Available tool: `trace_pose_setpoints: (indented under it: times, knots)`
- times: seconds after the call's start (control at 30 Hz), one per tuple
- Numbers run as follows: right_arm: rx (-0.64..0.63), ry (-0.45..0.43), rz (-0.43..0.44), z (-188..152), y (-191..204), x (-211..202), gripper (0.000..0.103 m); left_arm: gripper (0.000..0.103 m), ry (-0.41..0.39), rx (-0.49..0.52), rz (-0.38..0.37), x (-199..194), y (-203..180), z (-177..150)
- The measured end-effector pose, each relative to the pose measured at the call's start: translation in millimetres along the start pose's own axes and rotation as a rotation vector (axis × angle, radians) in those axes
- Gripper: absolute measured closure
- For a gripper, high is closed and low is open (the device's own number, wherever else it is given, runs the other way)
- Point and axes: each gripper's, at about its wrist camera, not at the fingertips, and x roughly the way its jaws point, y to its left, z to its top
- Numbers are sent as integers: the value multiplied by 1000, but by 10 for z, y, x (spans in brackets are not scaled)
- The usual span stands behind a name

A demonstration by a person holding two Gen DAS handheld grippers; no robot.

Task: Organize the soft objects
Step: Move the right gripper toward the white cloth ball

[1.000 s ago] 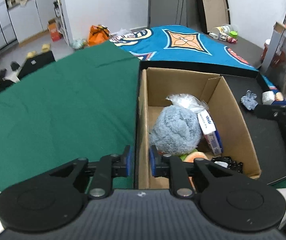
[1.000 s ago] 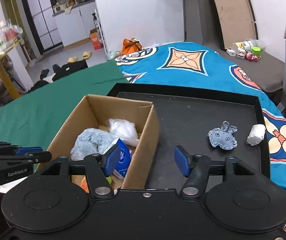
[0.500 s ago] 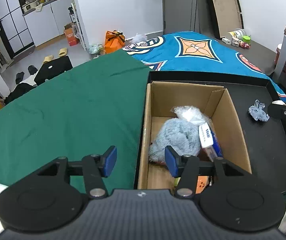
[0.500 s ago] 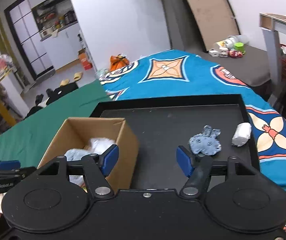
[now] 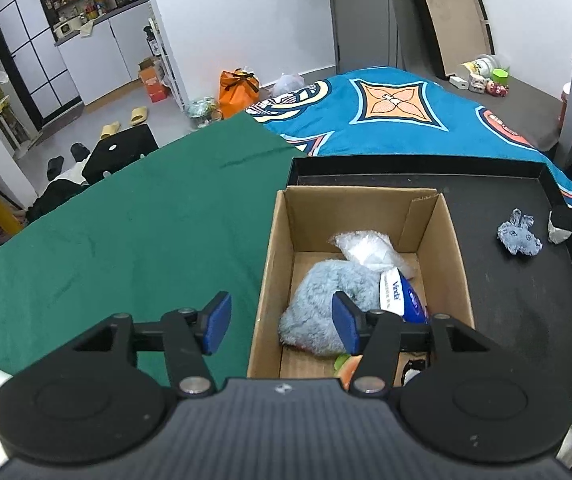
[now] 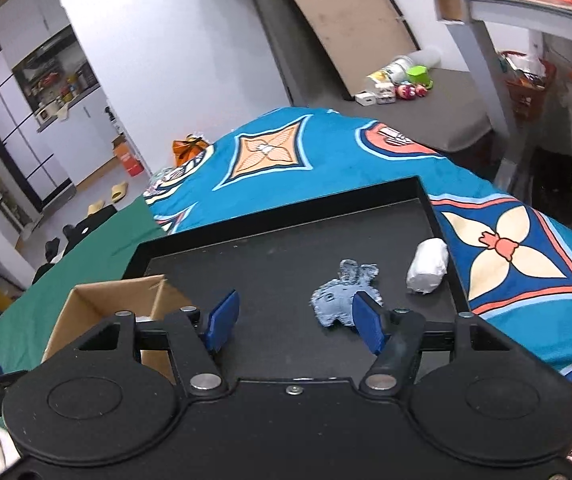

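Note:
A cardboard box [image 5: 274, 264] stands at the left of a black tray [image 5: 517, 320]. It holds a grey plush [image 5: 325, 300], a clear bag [image 5: 369, 250] and a blue tissue pack [image 5: 403, 302]. A small grey-blue rabbit toy [image 6: 341, 298] and a white roll [image 6: 427, 266] lie on the tray [image 6: 278, 264] at the right. My left gripper [image 5: 280, 322] is open and empty above the box's near left wall. My right gripper [image 6: 293, 322] is open and empty, just short of the rabbit toy, which also shows in the left wrist view [image 5: 519, 236].
The tray lies on a bed with a green cloth [image 5: 126, 232] at the left and a blue patterned cover [image 5: 397, 108] behind. A grey shelf unit [image 6: 497, 40] stands at the right. Floor clutter lies beyond the bed.
My left gripper opened and drew back and up from the box. My right gripper moved right and forward, from over the box towards the rabbit toy.

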Motion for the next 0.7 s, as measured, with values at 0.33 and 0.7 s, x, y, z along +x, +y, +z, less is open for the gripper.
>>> trace_pose_setpoints:
  times: [0.33, 0.7]
  knots:
    - [143, 11, -92, -1, -400, 269, 42, 49, 1, -3, 44, 127, -177, 155]
    - [299, 30, -129, -31, -767, 584, 45, 48, 16, 37, 77, 284, -330, 266]
